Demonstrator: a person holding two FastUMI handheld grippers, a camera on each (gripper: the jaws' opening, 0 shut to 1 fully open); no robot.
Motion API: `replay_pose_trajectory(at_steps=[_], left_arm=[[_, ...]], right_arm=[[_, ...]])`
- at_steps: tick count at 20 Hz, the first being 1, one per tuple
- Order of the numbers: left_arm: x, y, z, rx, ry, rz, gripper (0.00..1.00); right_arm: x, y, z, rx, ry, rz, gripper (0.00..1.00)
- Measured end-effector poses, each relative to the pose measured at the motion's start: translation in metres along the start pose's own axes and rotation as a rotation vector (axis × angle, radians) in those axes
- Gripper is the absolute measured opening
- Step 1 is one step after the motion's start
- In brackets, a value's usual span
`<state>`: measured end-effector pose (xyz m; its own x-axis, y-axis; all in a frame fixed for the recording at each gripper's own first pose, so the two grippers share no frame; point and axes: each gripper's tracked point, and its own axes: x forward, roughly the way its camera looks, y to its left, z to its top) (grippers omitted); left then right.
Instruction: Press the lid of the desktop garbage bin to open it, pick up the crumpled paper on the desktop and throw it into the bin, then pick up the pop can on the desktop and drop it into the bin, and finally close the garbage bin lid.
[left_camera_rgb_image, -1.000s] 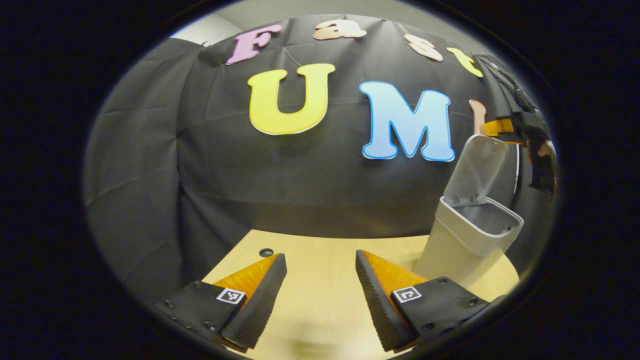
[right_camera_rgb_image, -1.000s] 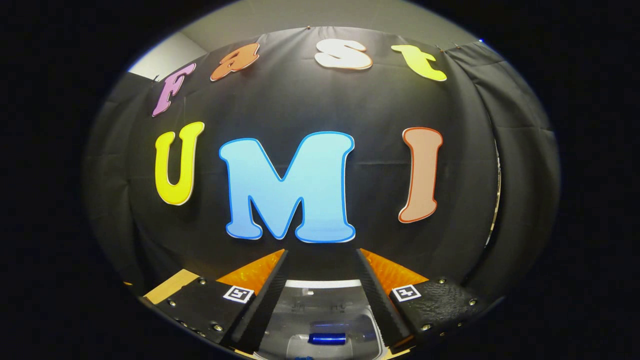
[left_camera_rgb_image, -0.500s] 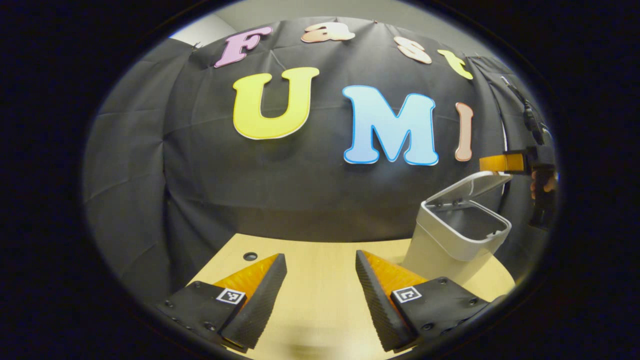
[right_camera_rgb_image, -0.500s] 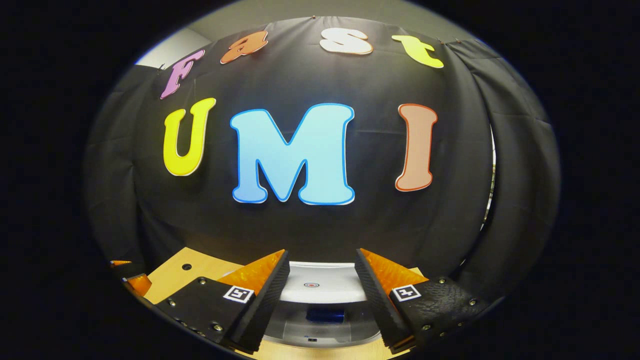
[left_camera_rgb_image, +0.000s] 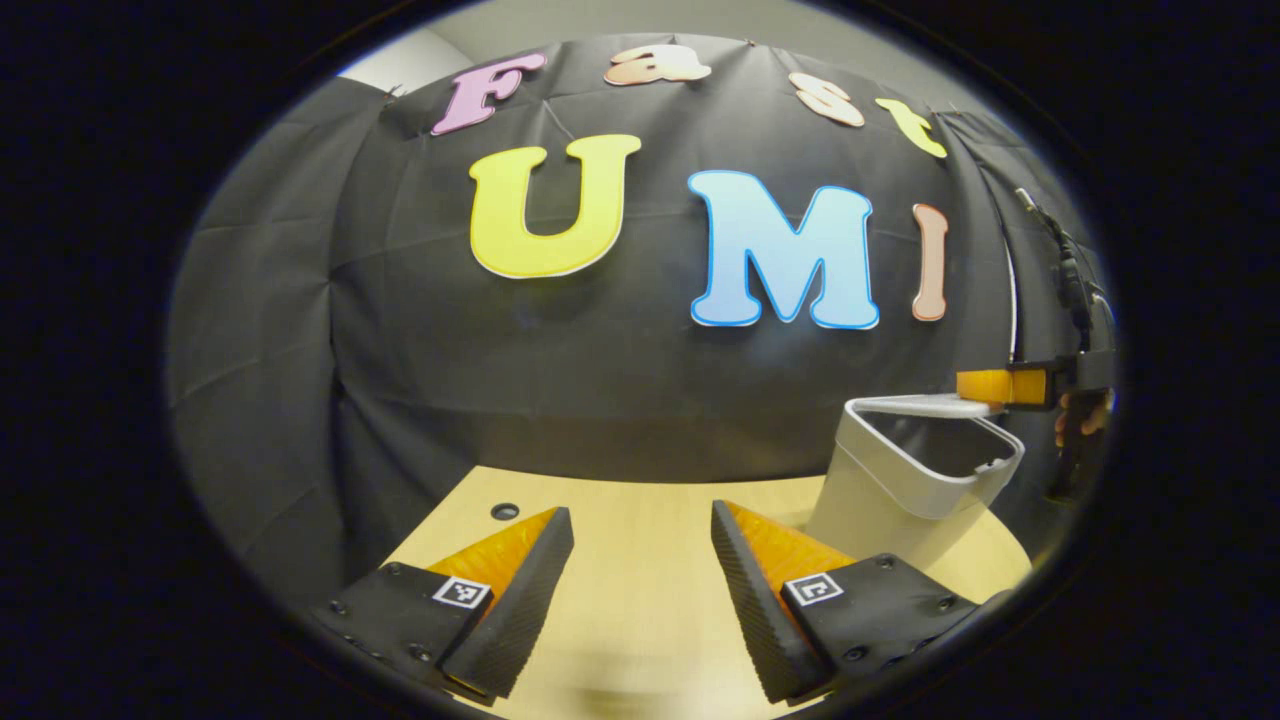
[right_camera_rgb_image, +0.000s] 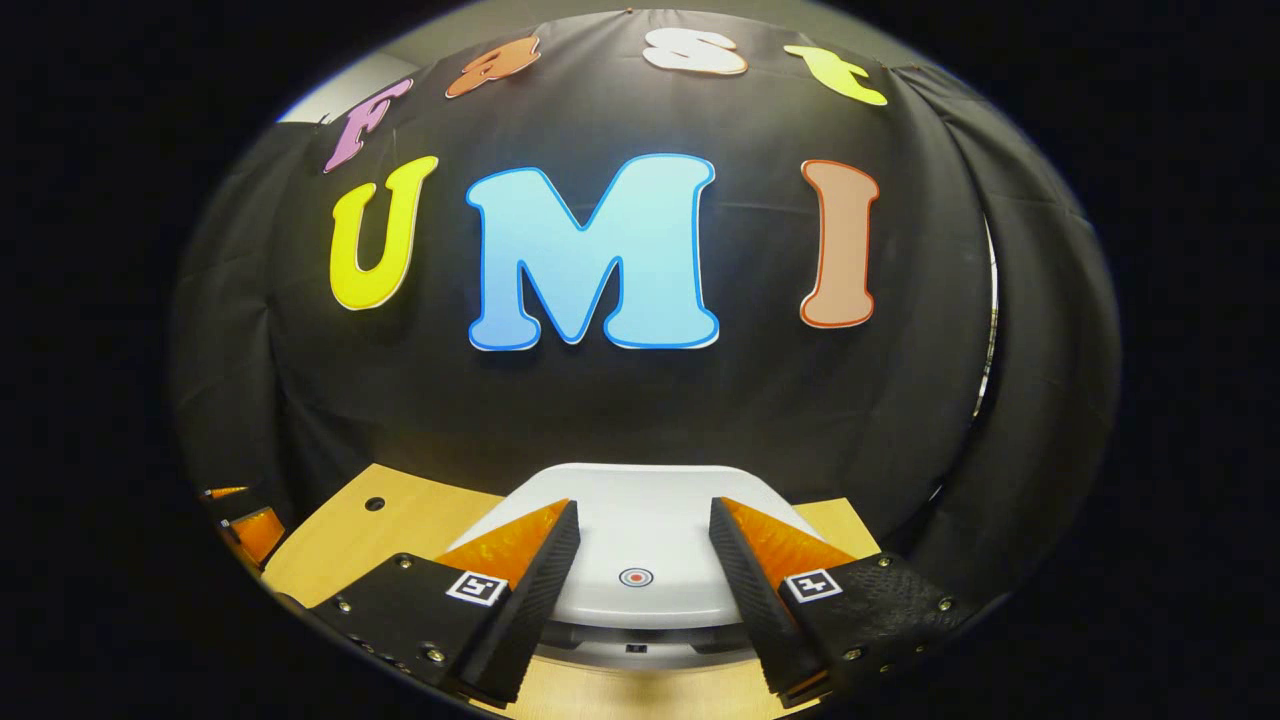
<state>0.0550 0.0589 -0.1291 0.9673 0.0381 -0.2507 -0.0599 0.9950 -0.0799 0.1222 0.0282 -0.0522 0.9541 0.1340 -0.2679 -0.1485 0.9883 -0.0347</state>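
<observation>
One smooth white plastic bin (left_camera_rgb_image: 905, 480) with a rounded lid (right_camera_rgb_image: 640, 540) lies just beneath the wide-spread right gripper (right_camera_rgb_image: 640, 585), while the left gripper (left_camera_rgb_image: 640, 590) gapes wide over the wooden desktop (left_camera_rgb_image: 640, 600).

Black cloth wall (left_camera_rgb_image: 560, 390) backs a pale wooden table (left_camera_rgb_image: 640, 600) under soft light.

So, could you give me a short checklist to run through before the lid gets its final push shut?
1. Lid nearly down over the bin: ok.
2. Lid fully latched: not ok, a gap shows at the front rim in the left gripper view.
3. Right gripper over the lid, fingers open: ok.
4. Left gripper open, holding nothing, apart from the bin: ok.
5. Paper and can inside the bin: cannot tell, the lid hides it.
6. Bin standing upright on the table: ok.
</observation>
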Motion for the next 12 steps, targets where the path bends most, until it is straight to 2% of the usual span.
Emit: replay_pose_trajectory(at_steps=[12], left_arm=[[0.002,-0.002,-0.002,-0.002,0.009,-0.001,0.90]], right_arm=[[0.005,0.001,-0.033,-0.003,0.063,-0.001,0.86]])
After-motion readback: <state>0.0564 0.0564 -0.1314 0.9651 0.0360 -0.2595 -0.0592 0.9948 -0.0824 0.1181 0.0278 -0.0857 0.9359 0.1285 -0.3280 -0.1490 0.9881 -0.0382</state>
